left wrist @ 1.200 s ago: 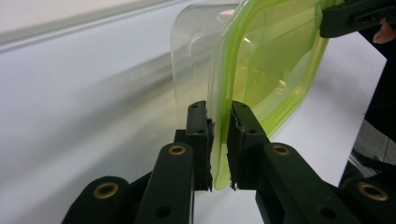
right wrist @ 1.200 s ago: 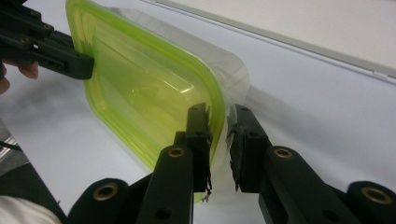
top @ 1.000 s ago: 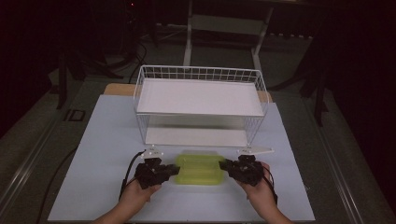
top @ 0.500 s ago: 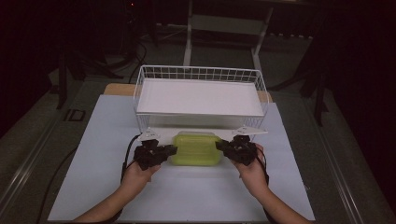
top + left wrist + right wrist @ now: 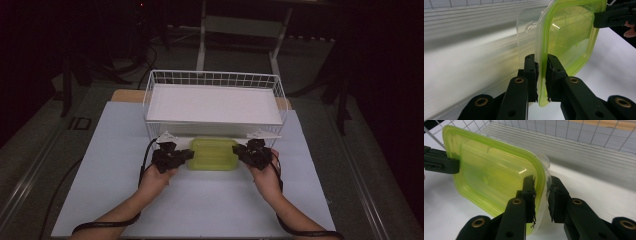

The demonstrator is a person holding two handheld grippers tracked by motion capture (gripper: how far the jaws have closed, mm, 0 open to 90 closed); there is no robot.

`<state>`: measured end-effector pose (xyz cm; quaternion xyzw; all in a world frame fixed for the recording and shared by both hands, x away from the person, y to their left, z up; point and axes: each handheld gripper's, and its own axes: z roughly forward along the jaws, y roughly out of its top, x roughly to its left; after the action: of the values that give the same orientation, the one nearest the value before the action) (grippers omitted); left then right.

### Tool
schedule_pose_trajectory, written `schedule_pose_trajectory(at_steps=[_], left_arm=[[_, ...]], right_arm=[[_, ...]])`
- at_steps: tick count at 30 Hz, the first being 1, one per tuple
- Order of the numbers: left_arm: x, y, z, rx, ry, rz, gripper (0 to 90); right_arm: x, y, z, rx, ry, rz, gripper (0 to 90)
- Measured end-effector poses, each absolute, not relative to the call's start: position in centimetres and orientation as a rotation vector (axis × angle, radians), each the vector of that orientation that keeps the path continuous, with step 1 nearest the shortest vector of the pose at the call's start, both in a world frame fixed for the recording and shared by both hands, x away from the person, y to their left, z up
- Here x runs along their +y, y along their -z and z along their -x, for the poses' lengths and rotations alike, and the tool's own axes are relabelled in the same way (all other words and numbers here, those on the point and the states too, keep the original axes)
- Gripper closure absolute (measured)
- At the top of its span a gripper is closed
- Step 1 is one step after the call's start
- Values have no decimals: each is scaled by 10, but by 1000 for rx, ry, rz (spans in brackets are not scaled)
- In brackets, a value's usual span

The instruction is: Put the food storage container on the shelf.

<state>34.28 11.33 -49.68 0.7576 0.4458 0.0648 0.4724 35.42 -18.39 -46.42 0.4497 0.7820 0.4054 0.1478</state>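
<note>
A clear plastic container with a yellow-green lid [image 5: 214, 153] hangs level just in front of the white wire rack [image 5: 212, 80], at its lower shelf opening. My left gripper [image 5: 189, 155] is shut on the container's left rim; its pads clamp the lid edge [image 5: 541, 75] in the left gripper view. On the opposite end my right gripper [image 5: 241, 152] is shut, its jaws straddling the lid [image 5: 494, 170] and the clear body. Each gripper view shows the other gripper's jaw on the far rim: the right gripper [image 5: 614, 17] and the left gripper [image 5: 439, 163].
The rack has a white board [image 5: 212, 102] on its upper level and a ribbed white lower shelf [image 5: 461, 37]. Its wire wall [image 5: 574, 130] rises close behind the container. A pale sheet [image 5: 200, 205] covers the table. Cables trail from both grippers along the forearms.
Both hands have carried the container away from the person, from the table's middle up to the rack's front edge. The grips look unchanged.
</note>
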Motion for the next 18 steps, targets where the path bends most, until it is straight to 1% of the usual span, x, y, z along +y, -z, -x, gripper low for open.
schedule_pose_trajectory(at_steps=[9, 18], left_arm=[[113, 503, -352, 1115, -129, -1823, 805], [112, 504, -358, 1128, -143, -1808, 785]], right_arm=[[-183, 471, -363, 2217, -1157, -1309, 775], [-181, 473, -368, 2187, -1165, -1298, 760]])
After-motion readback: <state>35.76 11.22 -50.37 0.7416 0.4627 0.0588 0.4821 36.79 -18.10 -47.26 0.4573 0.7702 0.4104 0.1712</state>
